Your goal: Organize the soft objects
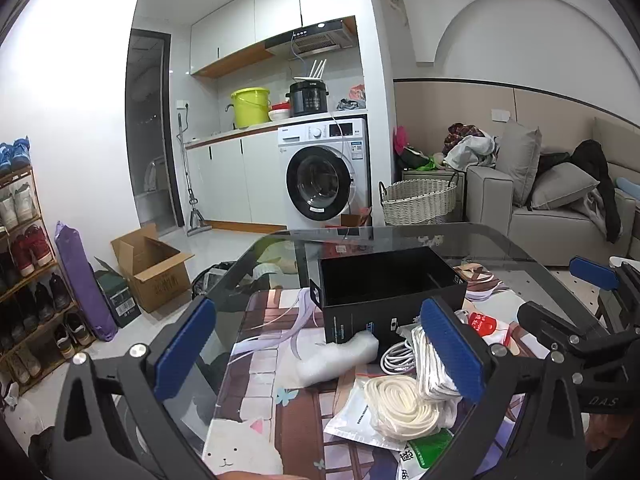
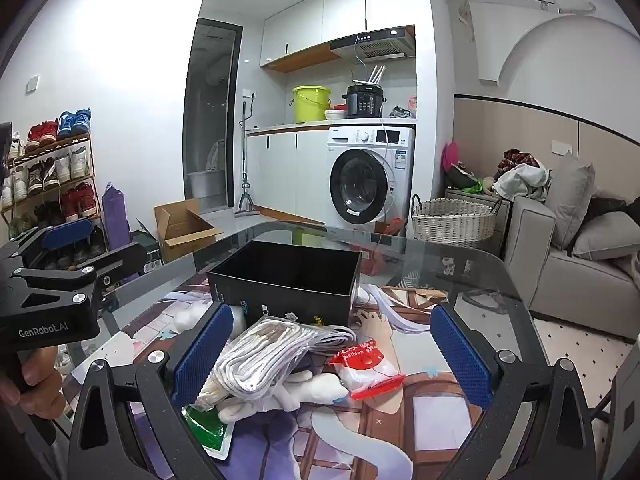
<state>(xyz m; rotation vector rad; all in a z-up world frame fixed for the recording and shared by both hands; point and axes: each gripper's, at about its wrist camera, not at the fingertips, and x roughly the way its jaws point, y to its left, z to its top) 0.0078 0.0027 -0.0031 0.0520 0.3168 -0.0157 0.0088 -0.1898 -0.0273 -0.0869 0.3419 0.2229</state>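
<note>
An open, empty black box (image 1: pixel 384 280) (image 2: pixel 292 276) stands on the glass table over a printed mat. In front of it lies a heap of soft things: a bagged bundle of white cords (image 2: pixel 264 356) (image 1: pixel 432 360), a cream coil in a clear bag (image 1: pixel 400 400), a crumpled clear plastic wrap (image 1: pixel 336 356), a red-and-white packet (image 2: pixel 368 364) (image 1: pixel 482 322), a white plush (image 2: pixel 296 392) and a green packet (image 2: pixel 206 426). My left gripper (image 1: pixel 320 350) is open above the heap's left side. My right gripper (image 2: pixel 332 354) is open, its jaws either side of the heap.
The glass table's edge (image 1: pixel 400 232) curves behind the box. Beyond it are a washing machine (image 1: pixel 324 176), a wicker basket (image 1: pixel 418 200), a grey sofa (image 1: pixel 560 208), a cardboard box (image 1: pixel 152 264) and a shoe rack (image 1: pixel 28 260) at the left.
</note>
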